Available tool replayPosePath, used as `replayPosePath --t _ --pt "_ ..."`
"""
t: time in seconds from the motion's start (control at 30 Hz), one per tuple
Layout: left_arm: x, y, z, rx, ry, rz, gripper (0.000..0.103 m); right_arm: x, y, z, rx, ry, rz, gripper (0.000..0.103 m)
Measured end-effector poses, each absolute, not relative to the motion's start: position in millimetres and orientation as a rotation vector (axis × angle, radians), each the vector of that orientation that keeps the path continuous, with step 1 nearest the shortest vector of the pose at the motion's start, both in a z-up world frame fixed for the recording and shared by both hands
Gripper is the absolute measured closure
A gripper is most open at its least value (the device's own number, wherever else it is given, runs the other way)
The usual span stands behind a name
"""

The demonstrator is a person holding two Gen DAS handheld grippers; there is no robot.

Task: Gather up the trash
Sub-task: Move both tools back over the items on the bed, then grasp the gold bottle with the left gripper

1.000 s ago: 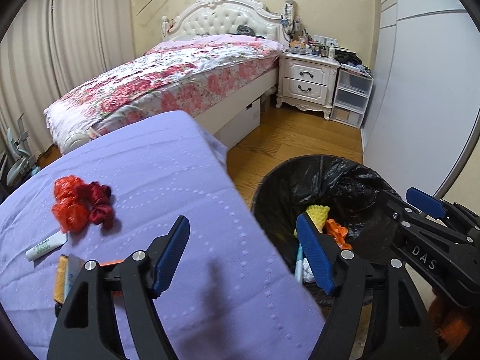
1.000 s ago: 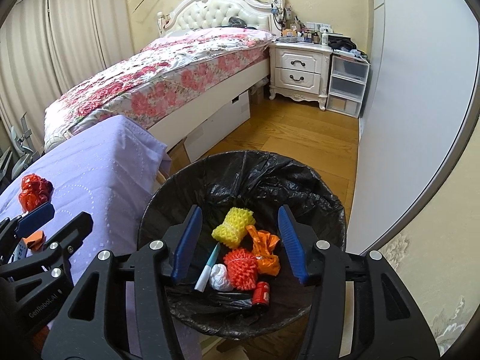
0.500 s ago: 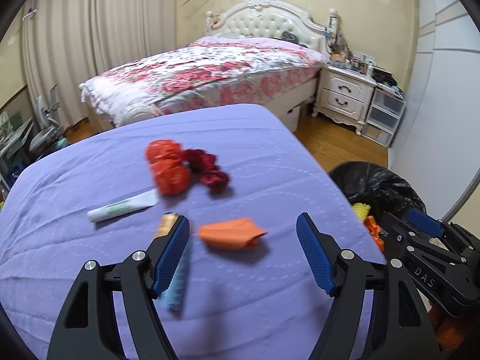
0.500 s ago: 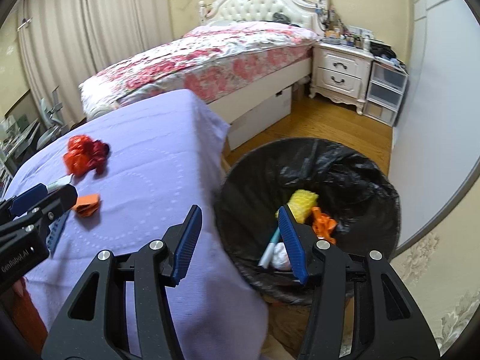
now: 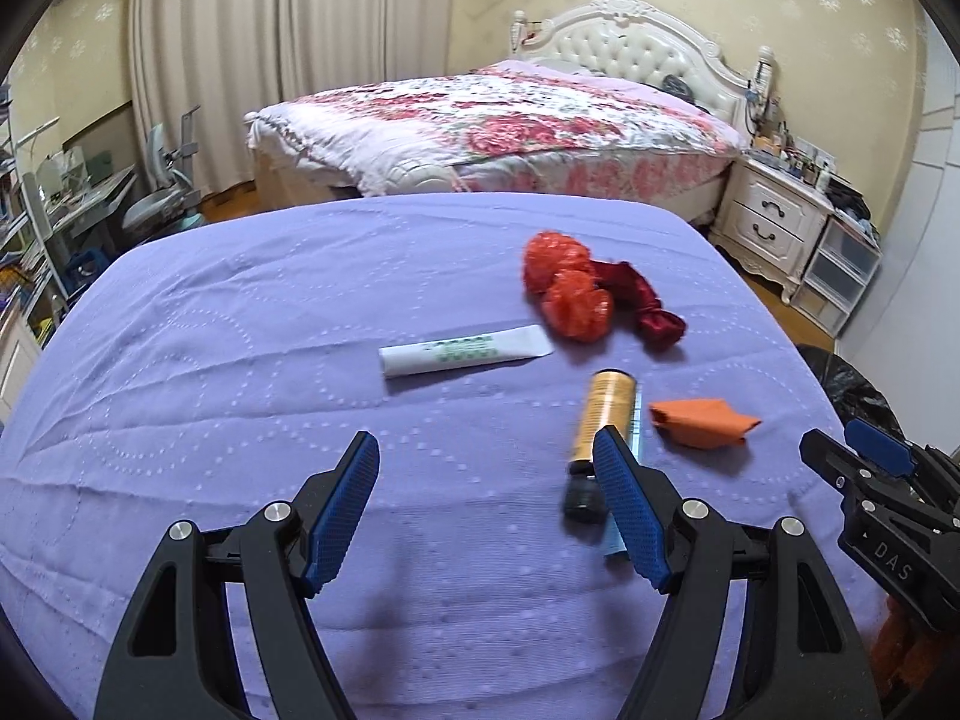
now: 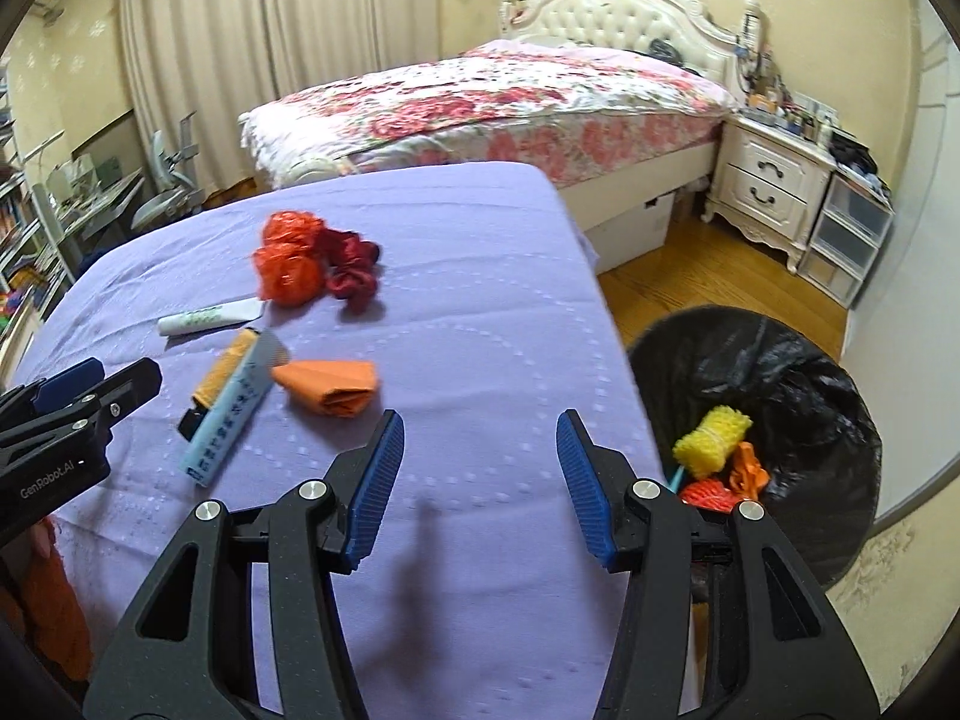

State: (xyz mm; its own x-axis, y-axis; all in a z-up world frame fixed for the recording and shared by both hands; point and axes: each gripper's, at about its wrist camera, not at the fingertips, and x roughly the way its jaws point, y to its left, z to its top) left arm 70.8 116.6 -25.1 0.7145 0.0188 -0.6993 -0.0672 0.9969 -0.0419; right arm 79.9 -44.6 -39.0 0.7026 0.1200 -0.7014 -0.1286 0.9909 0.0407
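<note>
On the purple-covered table [image 5: 240,360] lie a white tube [image 5: 465,350], a gold bottle with a black cap [image 5: 602,420], a pale blue packet [image 6: 231,411], an orange folded wrapper [image 5: 702,422], orange-red crumpled bags [image 5: 567,291] and a dark red wad [image 5: 645,306]. My left gripper [image 5: 486,468] hovers open over bare cloth, its right finger just in front of the bottle. My right gripper [image 6: 477,450] stands open above the table's right edge, nothing between its fingers. The black-lined bin [image 6: 774,396] beside the table holds yellow and orange scraps.
A bed with a floral cover [image 5: 510,120] stands behind the table, with a white nightstand [image 6: 771,186] and plastic drawers [image 6: 852,234] to its right. A desk and chair [image 5: 150,198] are at the far left. Wooden floor [image 6: 708,282] lies between bed and bin.
Both grippers have swung left, away from the bin and over the table. The trash items came into the left view; the bin slid to the right. Neither gripper's opening changed.
</note>
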Motion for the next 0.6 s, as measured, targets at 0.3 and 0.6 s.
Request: replayPosePath --t 0.3,0.6 --pt "75 120 -36 -0.057 0.799 0.023 0.031 84 -10 -41 -0.064 0.79 0.193 0.051" --pt "89 111 -42 -0.035 0.819 -0.017 0.031 83 -30 -45 -0.032 0.804 0.146 0.05"
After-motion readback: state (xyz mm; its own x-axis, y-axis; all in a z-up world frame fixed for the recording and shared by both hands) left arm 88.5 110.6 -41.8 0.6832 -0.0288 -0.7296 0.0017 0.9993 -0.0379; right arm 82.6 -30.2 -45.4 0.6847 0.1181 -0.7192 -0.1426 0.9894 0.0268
